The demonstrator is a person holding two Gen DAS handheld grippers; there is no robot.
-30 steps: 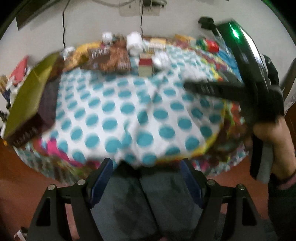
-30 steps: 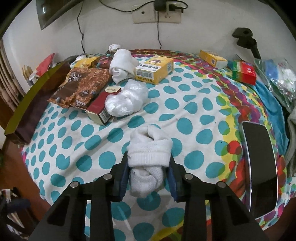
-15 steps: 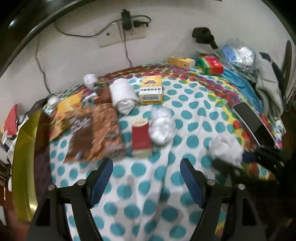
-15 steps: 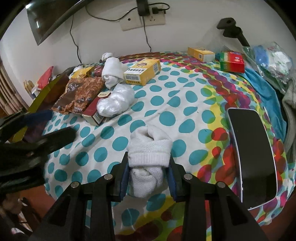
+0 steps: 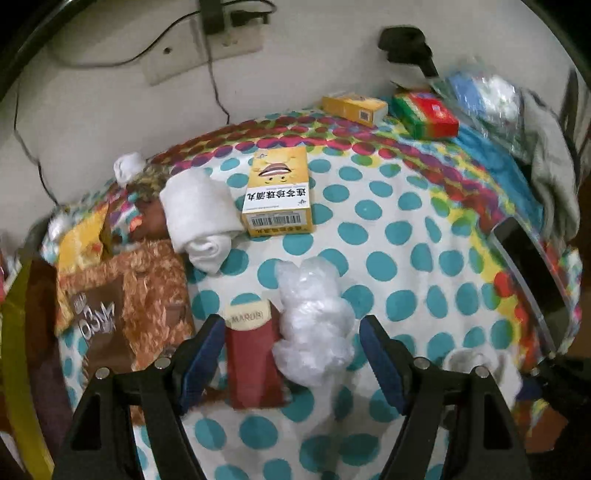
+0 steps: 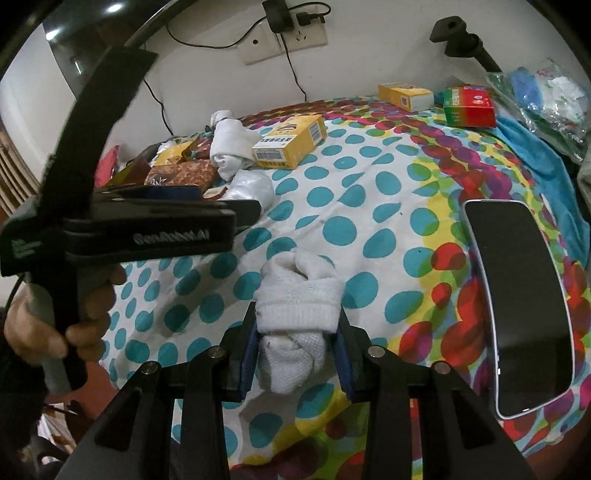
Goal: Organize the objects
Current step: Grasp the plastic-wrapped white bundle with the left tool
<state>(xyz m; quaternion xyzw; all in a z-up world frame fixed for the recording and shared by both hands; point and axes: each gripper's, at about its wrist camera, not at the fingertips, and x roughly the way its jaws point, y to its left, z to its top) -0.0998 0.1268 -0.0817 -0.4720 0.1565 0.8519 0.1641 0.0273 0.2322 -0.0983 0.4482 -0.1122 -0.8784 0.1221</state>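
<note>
We kept the right claw (image 6: 295, 350) clamped on the sock bundle (image 6: 297, 306) at lower centre, presumably to carry it to its like, while our left claw (image 5: 291, 354) hung wide open and empty over the red box (image 5: 251, 354) and plastic wad (image 5: 314, 325).

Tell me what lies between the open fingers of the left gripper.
In the left wrist view, the left gripper is open over a dark red box and a crumpled clear plastic bag, lying side by side on the dotted cloth.

wall socket (image 6: 284, 35), polka-dot bedspread (image 6: 369, 206)
</note>
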